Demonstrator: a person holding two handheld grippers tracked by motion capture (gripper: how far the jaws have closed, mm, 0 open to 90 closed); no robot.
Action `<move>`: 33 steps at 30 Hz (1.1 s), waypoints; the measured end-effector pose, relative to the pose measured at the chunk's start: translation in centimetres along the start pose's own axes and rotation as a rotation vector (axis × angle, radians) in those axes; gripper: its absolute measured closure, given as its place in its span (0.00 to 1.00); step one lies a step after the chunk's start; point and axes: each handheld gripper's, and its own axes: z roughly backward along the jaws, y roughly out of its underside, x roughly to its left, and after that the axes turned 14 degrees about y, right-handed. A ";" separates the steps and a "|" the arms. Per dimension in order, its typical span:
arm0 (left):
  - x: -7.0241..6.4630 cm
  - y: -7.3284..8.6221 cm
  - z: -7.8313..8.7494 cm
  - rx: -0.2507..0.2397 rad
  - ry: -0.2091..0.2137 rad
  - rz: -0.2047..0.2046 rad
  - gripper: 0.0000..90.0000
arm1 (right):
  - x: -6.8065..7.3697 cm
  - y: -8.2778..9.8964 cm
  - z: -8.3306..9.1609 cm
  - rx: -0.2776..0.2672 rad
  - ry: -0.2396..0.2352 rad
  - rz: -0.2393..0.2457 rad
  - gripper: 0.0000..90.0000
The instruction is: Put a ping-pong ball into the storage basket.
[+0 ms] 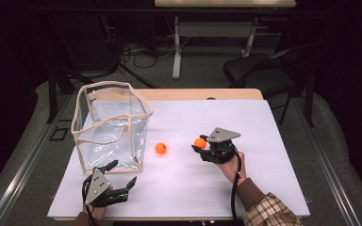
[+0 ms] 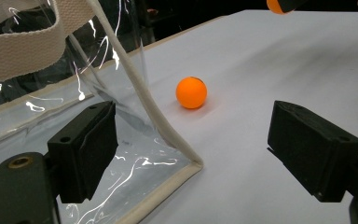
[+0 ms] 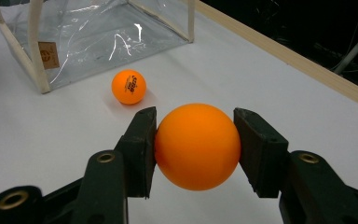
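- Orange ball point(image 3: 197, 146) was the thing in hand: we saw it pinched between the two black jaws of the right tongs point(image 1: 201, 145), lifted a little off the white desk point(image 1: 264, 188), right of the desk's middle.
- Its surface looked smooth and matte, and we judged it a hollow, very light table-tennis ball: stiff enough to keep its round shape, yet thin-walled, so a hard squeeze could dent it.
- We held it across its widest part, one pad on each side, which we thought the only safe place; a grip above or below that line would likely have squirted it out, since a round slick shell gives the pads little to bite on.
- A second orange ball point(image 1: 160, 149) lay loose on the desk between the held one and the clear bag point(image 1: 111, 127), apart from both; we expected it to roll at the slightest nudge.
- The bag stood open-topped at the left, with soft see-through walls and a cream fabric trim point(image 2: 140, 84); we judged it floppy, likely to slide or fold if bumped.
- Our left tongs point(image 1: 123, 175) were spread wide and held nothing, hovering just before the bag's near corner, well placed, we thought, to steady it.
- A light, bouncy ball called for a low, gentle release.
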 end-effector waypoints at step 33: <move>0.0 0.0 0.0 0.002 0.000 0.001 0.18 | 0.9 -1.9 -2.4 0.015 -0.047 0.004 0.57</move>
